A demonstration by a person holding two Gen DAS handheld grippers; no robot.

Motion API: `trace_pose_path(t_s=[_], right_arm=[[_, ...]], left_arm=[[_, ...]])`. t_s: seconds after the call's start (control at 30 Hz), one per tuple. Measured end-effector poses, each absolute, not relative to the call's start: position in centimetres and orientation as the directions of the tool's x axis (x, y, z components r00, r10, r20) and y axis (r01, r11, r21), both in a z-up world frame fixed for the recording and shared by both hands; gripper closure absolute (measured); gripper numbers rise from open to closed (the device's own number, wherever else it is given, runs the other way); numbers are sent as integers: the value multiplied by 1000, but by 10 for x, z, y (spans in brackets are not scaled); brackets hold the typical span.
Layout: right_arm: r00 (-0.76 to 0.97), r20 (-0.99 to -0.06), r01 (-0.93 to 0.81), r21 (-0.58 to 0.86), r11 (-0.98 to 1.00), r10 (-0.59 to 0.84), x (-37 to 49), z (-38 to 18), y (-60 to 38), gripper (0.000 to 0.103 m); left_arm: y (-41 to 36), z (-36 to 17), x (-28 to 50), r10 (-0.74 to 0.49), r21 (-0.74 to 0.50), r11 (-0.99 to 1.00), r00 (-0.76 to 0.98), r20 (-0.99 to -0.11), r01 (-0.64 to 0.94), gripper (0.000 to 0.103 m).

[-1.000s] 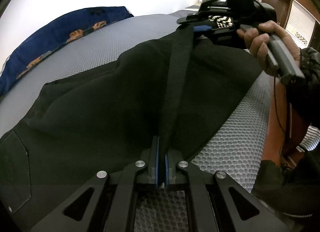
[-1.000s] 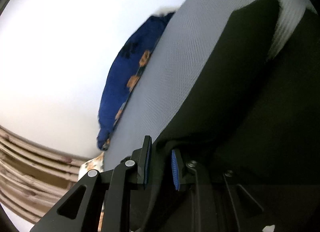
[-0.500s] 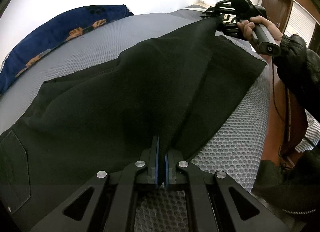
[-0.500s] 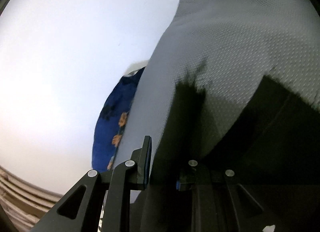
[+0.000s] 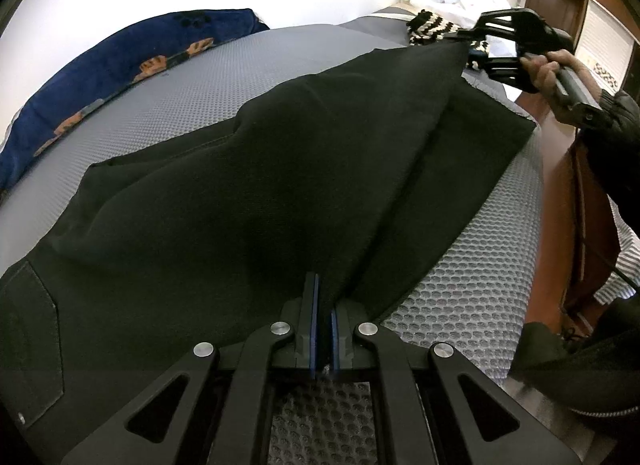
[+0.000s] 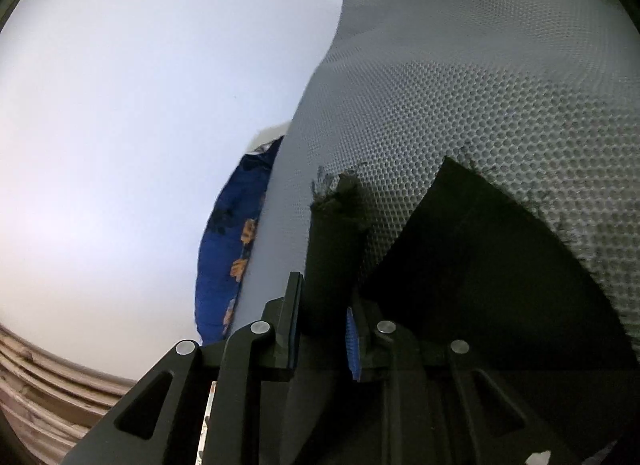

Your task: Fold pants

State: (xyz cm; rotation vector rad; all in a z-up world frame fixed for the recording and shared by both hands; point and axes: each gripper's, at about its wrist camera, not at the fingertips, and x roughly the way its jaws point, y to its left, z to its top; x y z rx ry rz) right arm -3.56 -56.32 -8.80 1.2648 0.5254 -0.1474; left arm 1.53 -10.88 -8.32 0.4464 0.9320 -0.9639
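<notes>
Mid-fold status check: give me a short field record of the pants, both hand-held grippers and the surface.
garment: black pants, upper leg layer lifted and stretched between both grippers
left hand-held gripper: shut on the pants fabric, near edge
right hand-held gripper: clamped on the leg end, frayed hem sticking out past the fingers
surface: grey mesh mattress
nearby: blue patterned pillow; black-and-white knit item

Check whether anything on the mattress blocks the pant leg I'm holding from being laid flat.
Nothing visible blocks it. The black pants are pinched by both claws; the checkered cloth lies beyond the right claw, off the pants.
</notes>
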Motion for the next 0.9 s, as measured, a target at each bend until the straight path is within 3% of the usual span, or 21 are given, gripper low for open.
trace_pose_path(t_s=[0.17, 0.37, 0.47, 0.9], right_arm=[[899, -404, 342, 888, 307, 167, -57, -80, -569, 83], [886, -434, 370, 874, 317, 162, -68, -90, -571, 84], [839, -532, 468, 812, 348, 113, -61, -96, -572, 84], [762, -641, 567, 730, 381, 94, -88, -116, -564, 79]], left_arm=[[-110, -83, 15, -489, -54, 524, 249, -836, 850, 97], [-111, -82, 12, -485, -48, 527, 253, -837, 849, 97], [-111, -82, 12, -481, -45, 528, 255, -839, 848, 97], [-111, -82, 13, -481, -48, 531, 254, -839, 846, 97]])
